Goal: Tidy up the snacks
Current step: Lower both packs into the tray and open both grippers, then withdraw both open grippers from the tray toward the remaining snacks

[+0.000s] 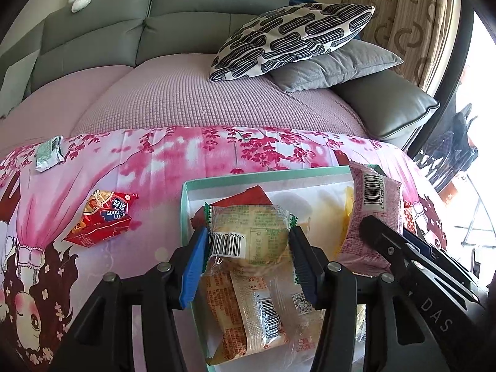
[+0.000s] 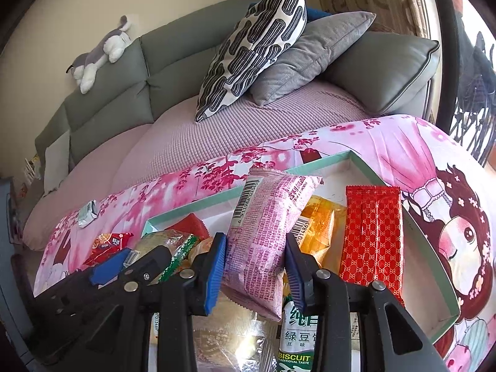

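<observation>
Left gripper (image 1: 249, 248): blue-padded fingers pinching a green-edged clear pastry packet (image 1: 251, 232) by its two side seams, held above the near-left part of the mint-rimmed box (image 1: 186, 210). Right gripper (image 2: 255, 266): fingers clamped on a pink snack packet (image 2: 266, 235), which stands tilted over the middle of the box (image 2: 365, 164), barcode end toward the far rim.

Inside the box, under the left gripper, lies an orange-printed packet (image 1: 248, 319) against the near-left wall; a red wrapper (image 1: 248, 198) shows behind the held pastry packet. Beside the pink packet are an amber packet (image 2: 319, 226) and, toward the right wall, a red patterned packet (image 2: 372, 235) lying lengthwise. A green-and-white biscuit packet (image 2: 294, 341) lies under the right gripper.

Outside the box, on the pink floral cloth (image 1: 173, 155): a red "Good Luck" packet (image 1: 102, 218) near the box's left wall, and a small silver-green packet (image 1: 49, 152) at the far-left edge of the cloth. Behind: grey sofa (image 1: 186, 9).
</observation>
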